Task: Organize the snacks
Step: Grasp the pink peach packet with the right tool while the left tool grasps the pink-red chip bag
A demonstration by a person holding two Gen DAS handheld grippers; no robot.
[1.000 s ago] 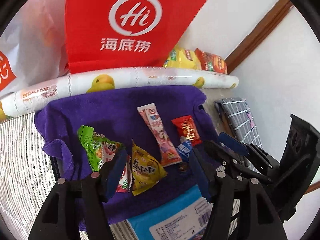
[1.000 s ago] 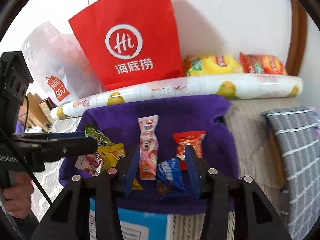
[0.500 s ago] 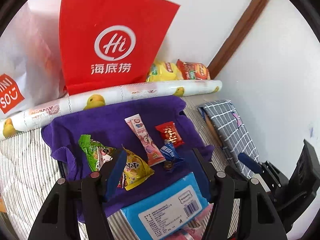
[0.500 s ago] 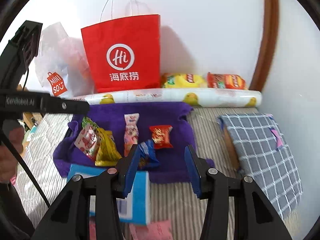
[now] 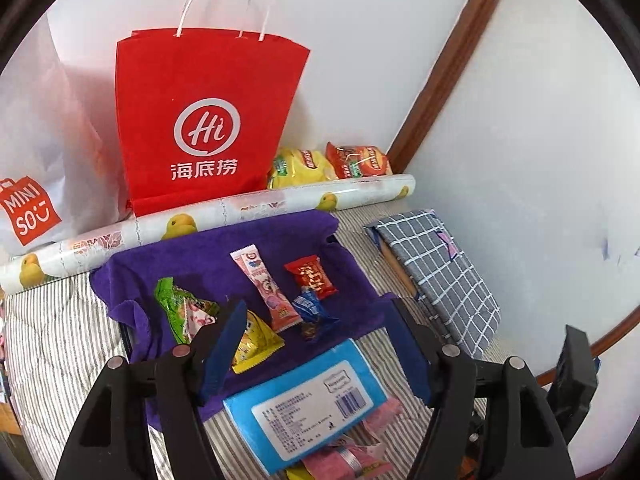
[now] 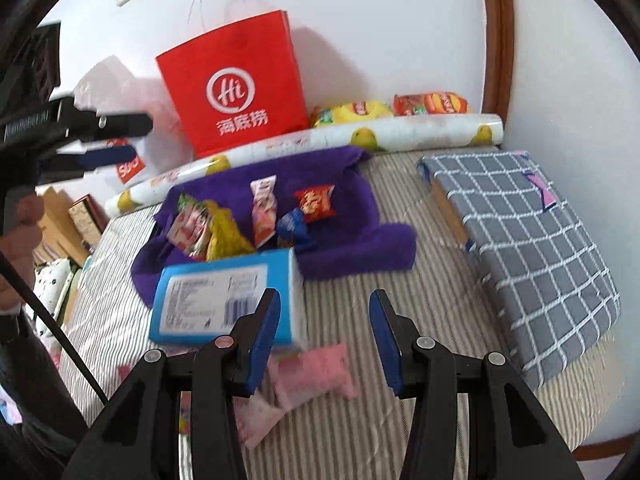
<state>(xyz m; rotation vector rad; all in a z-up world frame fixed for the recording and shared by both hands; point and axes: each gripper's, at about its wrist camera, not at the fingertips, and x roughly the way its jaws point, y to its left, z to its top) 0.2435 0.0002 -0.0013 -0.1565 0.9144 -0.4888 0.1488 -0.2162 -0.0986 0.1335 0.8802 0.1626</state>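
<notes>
We note both grippers sit farther back from the purple towel (image 5: 192,258) than a second ago: the snacks look smaller and the whole red paper bag (image 5: 204,120), handles included, now fits the left view. The left gripper (image 5: 316,344) has just been widening its jaws; nothing sits between them, released. The right gripper (image 6: 324,336) stands parted and empty over the striped bedding (image 6: 360,420), its gap unchanged; a second ago its fingers flanked the blue candy (image 5: 310,308) on the towel. The blue candy lies on the towel beside the pink stick snack (image 5: 264,284), the red candy (image 5: 312,276), the yellow packet (image 5: 256,340) and the green packet (image 5: 180,304). The blue tissue pack (image 5: 304,400) overlaps the towel's near edge. The right view is blurred. Pink packets (image 6: 312,372) near the bottom edge are partly hidden by the fingers; their print is unreadable.
</notes>
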